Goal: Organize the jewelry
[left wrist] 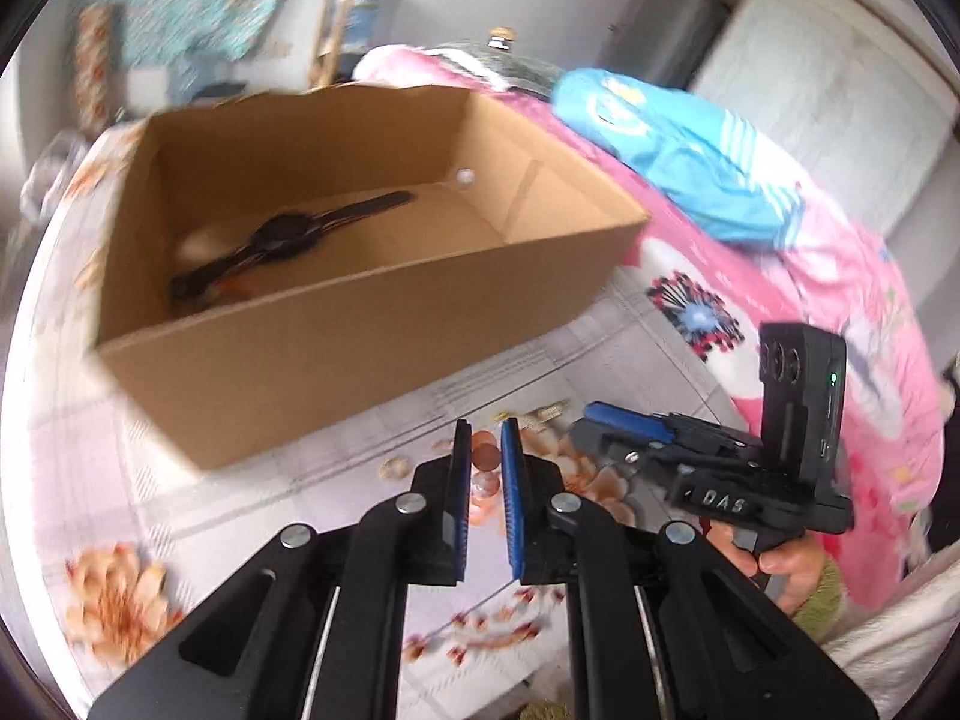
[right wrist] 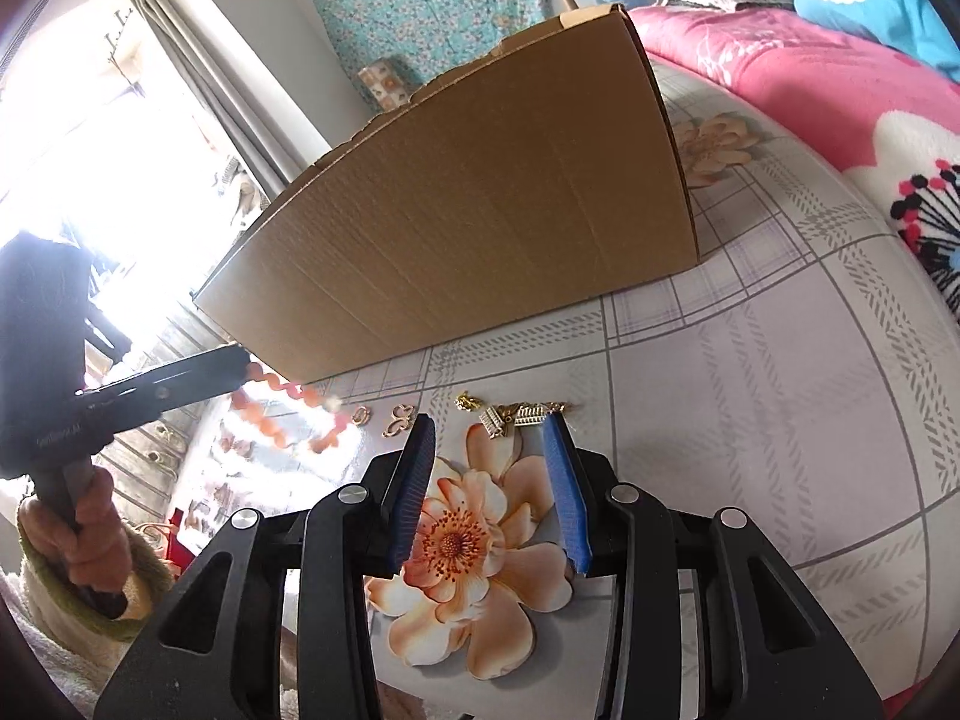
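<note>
Beside the cardboard box [right wrist: 480, 222], the left gripper [left wrist: 485, 429] is clamped on an orange bead bracelet [right wrist: 288, 414] hanging above the floral sheet [right wrist: 750, 390]. Right gripper [right wrist: 489, 420] hovers half-open and empty over gold trinkets [right wrist: 510, 417] before the box.

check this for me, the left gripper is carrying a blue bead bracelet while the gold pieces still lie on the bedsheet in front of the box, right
Not quite: the bead bracelet dangling from the left gripper is orange-pink, not blue, as the right wrist view shows. The rest holds: the gold pieces lie on the bedsheet in front of the cardboard box.
</note>
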